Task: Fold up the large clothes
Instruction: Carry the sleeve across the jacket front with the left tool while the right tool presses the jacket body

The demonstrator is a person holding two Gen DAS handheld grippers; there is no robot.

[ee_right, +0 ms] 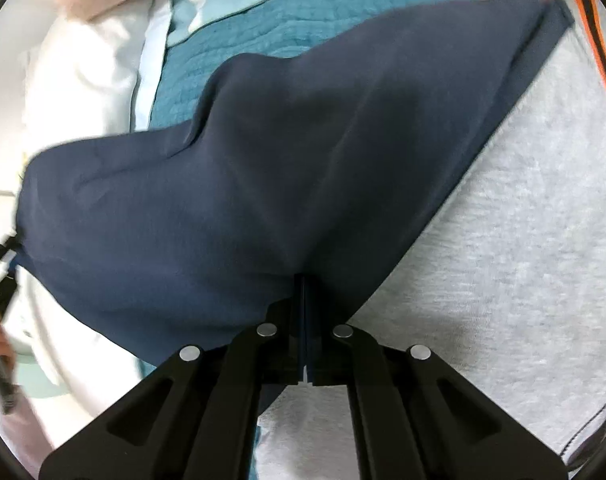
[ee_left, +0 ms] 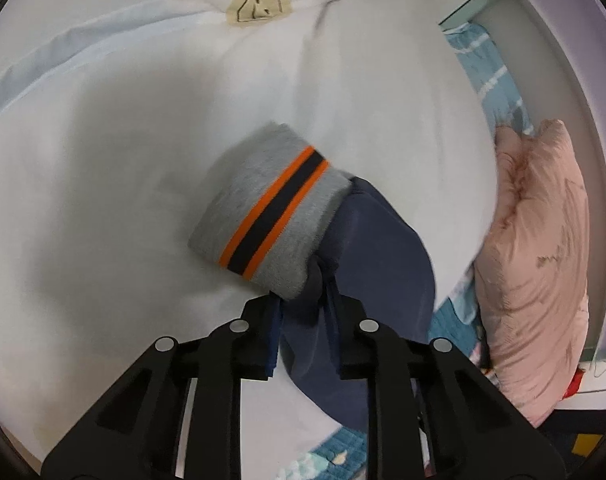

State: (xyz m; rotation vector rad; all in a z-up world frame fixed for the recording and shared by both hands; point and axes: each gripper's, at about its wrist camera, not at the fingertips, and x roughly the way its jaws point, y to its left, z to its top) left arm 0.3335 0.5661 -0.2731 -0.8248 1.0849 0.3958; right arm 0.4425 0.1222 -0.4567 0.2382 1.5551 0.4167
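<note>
The left gripper [ee_left: 305, 312] is clamped on a bunched navy and grey cotton garment with an orange-striped cuff [ee_left: 271, 208], hanging above the white bedsheet [ee_left: 123, 160]. The right gripper [ee_right: 305, 312] pinches the navy panel with its jaws almost together. Judgement: keep both grips level and the cloth taut between them, then lay it flat before creasing; the pink pillow [ee_left: 543, 264] lies nearby.

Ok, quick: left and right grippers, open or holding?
Left gripper: shut on the navy fabric of the garment.
Right gripper: shut on the same garment's navy fabric.
</note>
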